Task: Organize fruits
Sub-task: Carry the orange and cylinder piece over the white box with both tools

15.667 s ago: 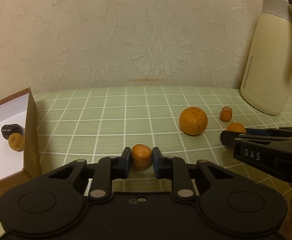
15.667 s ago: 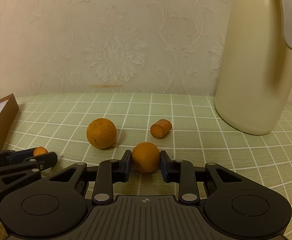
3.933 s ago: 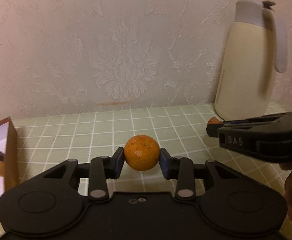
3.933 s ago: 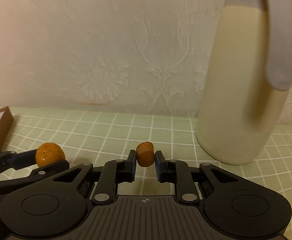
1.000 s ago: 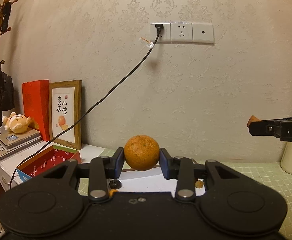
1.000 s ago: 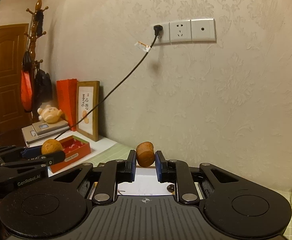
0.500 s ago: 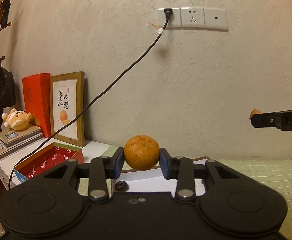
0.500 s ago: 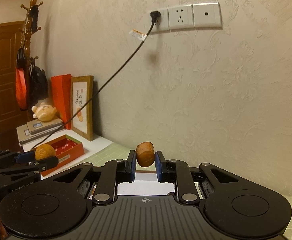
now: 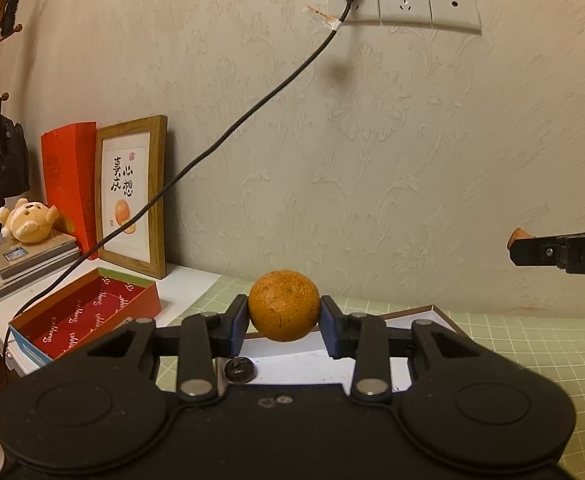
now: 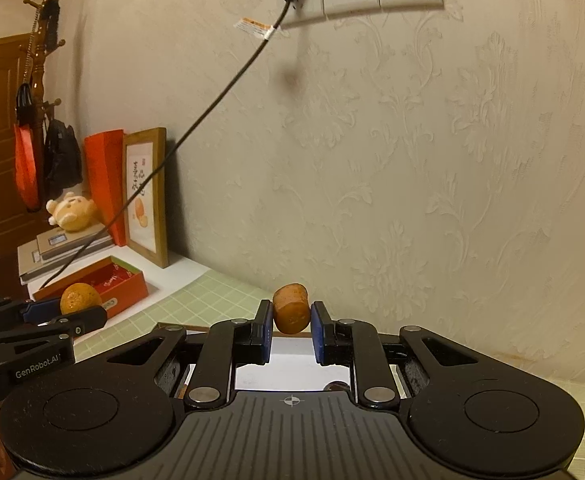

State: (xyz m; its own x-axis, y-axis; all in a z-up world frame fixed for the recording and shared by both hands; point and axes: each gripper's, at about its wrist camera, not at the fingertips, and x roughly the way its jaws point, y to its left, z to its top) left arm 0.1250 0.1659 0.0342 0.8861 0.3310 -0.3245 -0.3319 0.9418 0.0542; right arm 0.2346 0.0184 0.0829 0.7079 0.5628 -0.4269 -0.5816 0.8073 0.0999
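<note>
Carrying fruit to the white-lined box (image 9: 444,314) at the bench's edge: left gripper (image 9: 283,316) jaws clamped on round orange (image 9: 283,305), right gripper (image 10: 291,320) jaws clamped on small orange piece (image 10: 290,308); next, lowering inside and releasing.

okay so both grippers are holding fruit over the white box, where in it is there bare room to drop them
The white box shows bare floor from below the round orange in the left gripper across to its far right wall. The dark fruit sits at the near left, so avoid that corner. The right gripper holds the small orange piece over bare white too.
</note>
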